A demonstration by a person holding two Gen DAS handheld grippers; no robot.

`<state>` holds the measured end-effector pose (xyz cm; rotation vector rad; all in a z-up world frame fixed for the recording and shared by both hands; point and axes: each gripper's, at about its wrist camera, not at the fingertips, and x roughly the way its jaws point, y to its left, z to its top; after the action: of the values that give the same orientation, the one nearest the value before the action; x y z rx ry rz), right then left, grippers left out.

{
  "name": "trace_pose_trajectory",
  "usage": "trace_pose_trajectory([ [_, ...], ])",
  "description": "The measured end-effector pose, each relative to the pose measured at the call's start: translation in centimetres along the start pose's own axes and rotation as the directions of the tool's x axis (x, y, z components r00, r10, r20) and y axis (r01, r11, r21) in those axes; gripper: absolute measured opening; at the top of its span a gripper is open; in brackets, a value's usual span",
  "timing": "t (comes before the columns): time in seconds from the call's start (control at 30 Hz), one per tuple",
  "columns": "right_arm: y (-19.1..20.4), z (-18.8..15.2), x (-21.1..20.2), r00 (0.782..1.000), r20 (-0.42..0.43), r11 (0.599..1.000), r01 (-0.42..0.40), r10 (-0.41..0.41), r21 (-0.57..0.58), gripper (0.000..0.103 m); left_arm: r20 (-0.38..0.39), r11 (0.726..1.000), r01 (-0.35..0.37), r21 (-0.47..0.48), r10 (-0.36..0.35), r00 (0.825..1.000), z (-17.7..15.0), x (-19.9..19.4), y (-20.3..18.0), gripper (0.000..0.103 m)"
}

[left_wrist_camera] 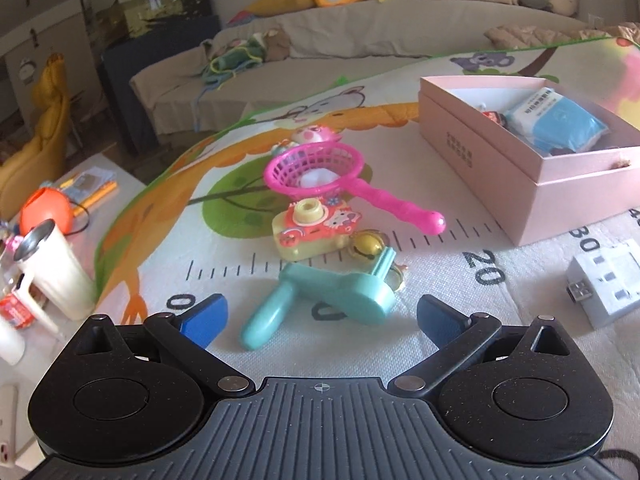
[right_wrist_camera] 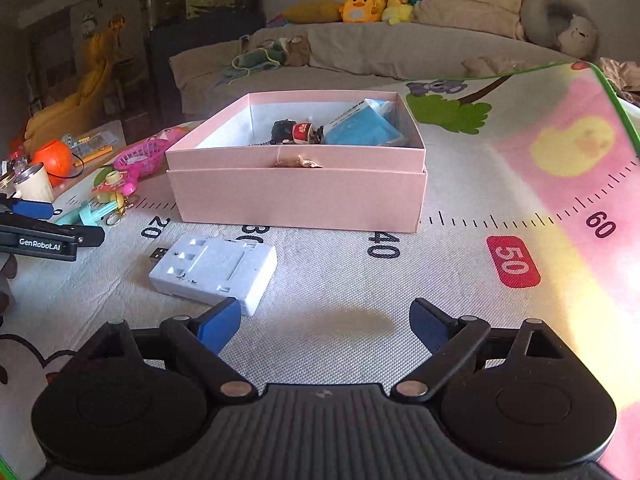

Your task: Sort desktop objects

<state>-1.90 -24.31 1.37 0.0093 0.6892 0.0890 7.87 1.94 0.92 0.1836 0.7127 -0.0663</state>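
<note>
My left gripper [left_wrist_camera: 322, 320] is open and empty, just in front of a teal toy [left_wrist_camera: 332, 292]. Behind it lie a gold bell [left_wrist_camera: 366, 246], a toy camera [left_wrist_camera: 314, 232] and a pink net scoop [left_wrist_camera: 320, 172]. A pink box [left_wrist_camera: 520, 184] at the right holds a blue packet [left_wrist_camera: 560, 120] and a small figure. My right gripper [right_wrist_camera: 324, 324] is open and empty over the mat, beside a white charger block [right_wrist_camera: 216, 268]. The pink box [right_wrist_camera: 296, 196] stands ahead of it, with the blue packet [right_wrist_camera: 360, 128] and the figure [right_wrist_camera: 296, 132] inside.
A white cup [left_wrist_camera: 52, 272], an orange ball [left_wrist_camera: 46, 210] and small clutter sit off the mat's left edge. The white charger block [left_wrist_camera: 608, 280] lies at the right of the left wrist view. A sofa with plush toys [right_wrist_camera: 360, 0] is behind. The left gripper [right_wrist_camera: 44, 232] shows in the right wrist view.
</note>
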Motion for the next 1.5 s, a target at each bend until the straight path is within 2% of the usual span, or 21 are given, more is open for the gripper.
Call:
trace_pose_trajectory([
  [0.1, -0.2, 0.0, 0.1, 1.000, -0.003, 1.000, -0.007, 0.007, 0.013, 0.099, -0.013, 0.999, 0.037, -0.030, -0.038, 0.999, 0.4, 0.7, 0.4, 0.100],
  [0.23, -0.3, 0.0, 0.4, 1.000, -0.020, 1.000, -0.016, 0.017, 0.026, 0.099, -0.008, 0.998, 0.060, -0.035, -0.060, 0.998, 0.6, 0.5, 0.3, 0.080],
  [0.43, 0.0, 0.0, 0.6, 0.999, -0.026, 1.000, -0.021, 0.021, 0.012, 0.100, -0.005, 0.996, 0.069, -0.054, -0.069, 0.998, -0.6, -1.4, -0.5, 0.078],
  [0.53, 0.1, 0.0, 0.7, 0.999, -0.036, 1.000, -0.020, 0.020, 0.002, 0.100, -0.005, 0.988, 0.139, -0.061, -0.140, 0.990, -2.1, -3.6, -1.6, 0.078],
  [0.67, 0.6, 0.1, 0.8, 0.999, -0.046, 0.999, -0.014, 0.013, -0.030, 0.100, -0.016, 0.971, 0.231, -0.064, -0.232, 0.973, -3.9, -5.5, -2.8, 0.088],
  [0.8, 1.1, 0.5, 1.4, 0.998, -0.069, 0.997, -0.017, 0.012, -0.080, 0.101, -0.004, 0.976, 0.219, -0.013, -0.219, 0.976, -5.2, -6.2, -3.3, 0.095],
  [0.9, 1.6, 1.3, 1.6, 0.991, -0.026, 0.986, 0.128, -0.131, -0.105, 0.102, -0.008, 0.976, 0.215, -0.019, -0.215, 0.976, -5.5, -6.2, -3.0, 0.097],
  [0.93, 1.7, 1.6, 1.4, 0.991, -0.011, 0.986, 0.130, -0.132, -0.105, 0.102, -0.006, 0.976, 0.217, -0.024, -0.217, 0.976, -5.6, -6.2, -2.8, 0.097],
  [1.03, 2.1, 2.7, 0.8, 1.000, -0.029, 0.998, -0.009, 0.008, -0.056, 0.103, -0.002, 0.974, 0.224, -0.028, -0.225, 0.974, -5.7, -6.2, -2.7, 0.100],
  [1.1, 2.8, 3.2, 1.1, 0.995, -0.062, 0.996, -0.085, 0.084, -0.025, 0.103, 0.001, 0.975, 0.221, -0.021, -0.221, 0.975, -5.8, -6.2, -2.8, 0.100],
  [1.17, 3.5, 3.5, 1.9, 0.990, -0.080, 0.994, -0.113, 0.113, 0.002, 0.103, 0.001, 0.975, 0.221, -0.018, -0.221, 0.975, -5.8, -6.2, -2.9, 0.101],
  [1.3, 5.3, 3.6, 4.7, 0.988, -0.109, 0.994, -0.105, 0.108, 0.025, 0.103, 0.003, 0.976, 0.219, -0.013, -0.219, 0.976, -5.9, -6.2, -3.0, 0.102],
  [1.4, 6.8, 3.4, 5.3, 0.994, -0.087, 0.997, -0.066, 0.062, -0.044, 0.103, 0.003, 0.975, 0.224, -0.015, -0.224, 0.975, -6.0, -6.2, -3.0, 0.102],
  [1.5, 7.3, 2.9, 4.8, 0.996, -0.067, 0.993, -0.058, 0.051, -0.102, 0.091, 0.003, 0.974, 0.228, -0.018, -0.228, 0.974, -6.0, -6.2, -2.9, 0.103],
])
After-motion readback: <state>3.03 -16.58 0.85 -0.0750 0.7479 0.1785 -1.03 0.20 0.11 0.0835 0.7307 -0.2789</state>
